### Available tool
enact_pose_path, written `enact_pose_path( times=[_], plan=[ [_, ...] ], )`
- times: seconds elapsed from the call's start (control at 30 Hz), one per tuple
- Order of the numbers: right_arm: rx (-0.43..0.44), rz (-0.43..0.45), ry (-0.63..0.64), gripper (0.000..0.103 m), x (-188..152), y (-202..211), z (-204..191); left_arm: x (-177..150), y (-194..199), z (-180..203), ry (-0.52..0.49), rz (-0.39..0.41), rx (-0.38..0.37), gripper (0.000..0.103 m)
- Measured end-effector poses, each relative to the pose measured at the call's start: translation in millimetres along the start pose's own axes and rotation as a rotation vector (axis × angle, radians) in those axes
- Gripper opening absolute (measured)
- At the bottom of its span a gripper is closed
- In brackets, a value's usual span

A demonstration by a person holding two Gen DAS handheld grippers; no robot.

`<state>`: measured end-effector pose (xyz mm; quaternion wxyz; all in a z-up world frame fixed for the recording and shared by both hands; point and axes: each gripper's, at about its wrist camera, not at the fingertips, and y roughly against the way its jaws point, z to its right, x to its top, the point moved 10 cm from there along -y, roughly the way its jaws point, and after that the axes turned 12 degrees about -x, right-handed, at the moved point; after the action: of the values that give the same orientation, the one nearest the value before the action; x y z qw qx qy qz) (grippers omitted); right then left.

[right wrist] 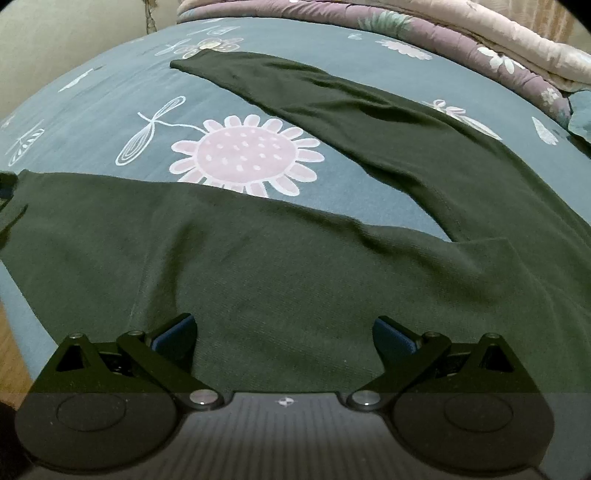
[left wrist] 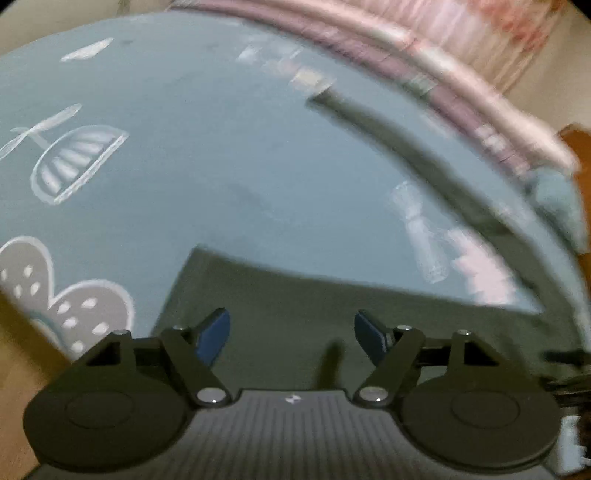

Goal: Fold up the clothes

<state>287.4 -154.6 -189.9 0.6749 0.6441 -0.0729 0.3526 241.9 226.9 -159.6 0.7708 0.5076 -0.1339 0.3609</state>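
One dark green garment [right wrist: 295,266] is lying on the bed, showing two long sections: one near, one [right wrist: 369,122] running far-left to right. One blue flowered bedsheet [right wrist: 110,103] is covering the bed. One large pink flower print [right wrist: 245,155] is showing between the sections. Two folded quilts are lying along the far edge: one purple [right wrist: 461,44], one pink [right wrist: 524,33]. Two tools are showing, left [left wrist: 291,336] and right [right wrist: 284,336].
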Motion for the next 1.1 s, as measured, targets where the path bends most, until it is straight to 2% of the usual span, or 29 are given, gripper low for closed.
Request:
enact_pose_path(
  times=[0.13,0.2,0.3,0.37,0.4,0.47,0.6,0.7,0.77,0.97,1.03,1.1],
  plan=[
    [-0.042,0.076,-0.066,0.103,11,15,18,8,0,23,-0.083,0.009,-0.052,0.075],
    [-0.061,0.076,-0.124,0.103,20,7,34,7,-7,30,-0.118,-0.015,-0.058,0.076],
    [-0.075,0.072,-0.198,0.103,31,-15,53,-2,-18,22,-0.087,-0.053,-0.044,0.076],
    [-0.063,0.077,-0.228,0.103,38,-37,59,-5,-14,20,-0.079,-0.051,-0.050,0.077],
    [-0.078,0.110,-0.221,0.103,46,-43,60,-5,-12,20,-0.080,-0.055,-0.047,0.077],
    [-0.084,0.119,-0.209,0.103,58,-53,60,-7,-7,20,-0.083,-0.068,-0.030,0.077],
    [-0.018,0.116,-0.246,0.103,68,-37,57,-5,8,27,-0.122,-0.057,0.004,0.076],
    [-0.046,0.161,-0.230,0.103,53,-4,64,-2,8,50,-0.176,-0.060,-0.052,0.077],
    [-0.089,0.152,-0.232,0.103,35,9,75,-1,-3,76,-0.242,-0.078,-0.095,0.077],
    [-0.243,0.071,-0.297,0.103,-23,16,122,-14,-52,167,-0.412,-0.172,-0.318,0.077],
    [-0.247,0.053,-0.339,0.103,-36,15,131,-26,-66,197,-0.453,-0.210,-0.393,0.077],
    [-0.243,0.041,-0.370,0.103,-46,12,136,-39,-78,217,-0.481,-0.250,-0.438,0.077]
  ],
)
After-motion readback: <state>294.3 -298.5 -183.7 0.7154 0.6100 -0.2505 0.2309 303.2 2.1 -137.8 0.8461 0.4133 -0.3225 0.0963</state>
